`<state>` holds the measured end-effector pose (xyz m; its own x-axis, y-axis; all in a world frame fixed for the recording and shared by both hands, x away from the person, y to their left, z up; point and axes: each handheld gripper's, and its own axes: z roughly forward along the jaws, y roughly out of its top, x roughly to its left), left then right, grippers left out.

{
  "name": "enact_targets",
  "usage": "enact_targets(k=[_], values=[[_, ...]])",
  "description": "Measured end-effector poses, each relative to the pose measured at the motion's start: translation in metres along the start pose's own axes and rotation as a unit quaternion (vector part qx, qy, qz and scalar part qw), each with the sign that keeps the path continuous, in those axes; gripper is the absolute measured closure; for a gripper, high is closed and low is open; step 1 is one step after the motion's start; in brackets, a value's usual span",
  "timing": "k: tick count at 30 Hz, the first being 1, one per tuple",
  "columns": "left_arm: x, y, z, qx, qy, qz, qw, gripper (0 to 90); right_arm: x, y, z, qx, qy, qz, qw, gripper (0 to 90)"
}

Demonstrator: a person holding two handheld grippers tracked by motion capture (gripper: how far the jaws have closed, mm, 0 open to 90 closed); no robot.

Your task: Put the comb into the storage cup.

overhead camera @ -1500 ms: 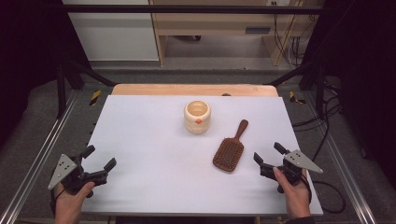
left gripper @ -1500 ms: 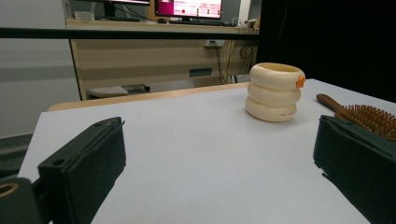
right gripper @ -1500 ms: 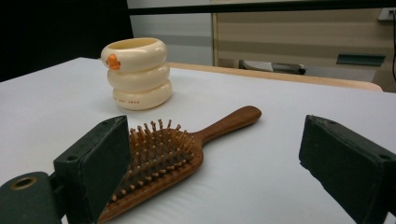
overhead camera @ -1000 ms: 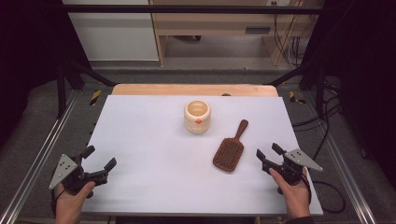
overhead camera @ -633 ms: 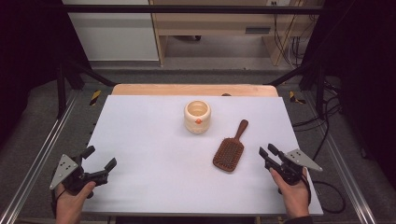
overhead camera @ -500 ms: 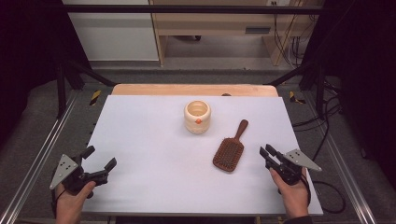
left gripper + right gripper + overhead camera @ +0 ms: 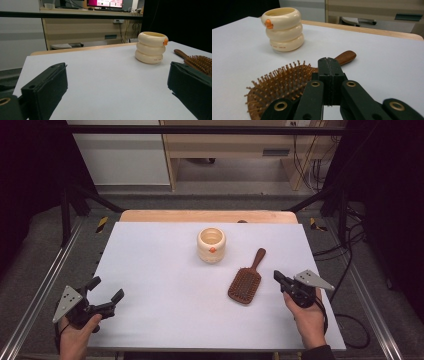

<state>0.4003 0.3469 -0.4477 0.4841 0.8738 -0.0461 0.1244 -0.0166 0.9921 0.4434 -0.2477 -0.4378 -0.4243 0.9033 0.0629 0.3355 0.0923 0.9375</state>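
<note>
From the high view, your right gripper (image 7: pixel 278 276) sits just beside the wooden hairbrush (image 7: pixel 246 283) on the white counter (image 7: pixel 160 285), its jaws just closed on nothing. Your left gripper (image 7: pixel 106 295) waits spread at the near-left corner. In the left gripper view, the cream ringed cup (image 7: pixel 151 47) stands beyond the brush. In the right gripper view, the jaws are pressed together over the bristles; open them wide before you reach for the handle (image 7: pixel 345 56).

The small lettering on the cream ringed cup (image 7: pixel 283 30) can't be read, and part of the wooden hairbrush (image 7: pixel 284 90) is covered by the right gripper (image 7: pixel 329 65), its jaws pressed together.
</note>
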Motion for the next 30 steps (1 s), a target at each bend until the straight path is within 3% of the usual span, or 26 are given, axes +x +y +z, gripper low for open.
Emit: enact_targets(k=[4, 10, 22, 30], values=[[-0.001, 0.000, 0.000, -0.001, 0.001, 0.001, 1.0000, 2.8, -0.007, 0.015, 0.012, 0.018, -0.007, -0.001, 0.9998, 90.0], [-0.001, 0.001, 0.000, 0.001, 0.001, 0.004, 1.0000, 2.9, -0.011, 0.022, 0.031, 0.040, -0.006, -0.004, 0.9992, 90.0], [-0.002, 0.001, 0.000, 0.002, 0.001, 0.005, 1.0000, 3.2, -0.009, 0.010, 0.069, 0.086, 0.004, -0.004, 0.9963, 90.0], [-0.002, 0.001, -0.001, 0.002, 0.001, 0.006, 1.0000, 3.3, -0.001, 0.003, 0.081, 0.105, 0.011, -0.009, 0.9944, 90.0]])
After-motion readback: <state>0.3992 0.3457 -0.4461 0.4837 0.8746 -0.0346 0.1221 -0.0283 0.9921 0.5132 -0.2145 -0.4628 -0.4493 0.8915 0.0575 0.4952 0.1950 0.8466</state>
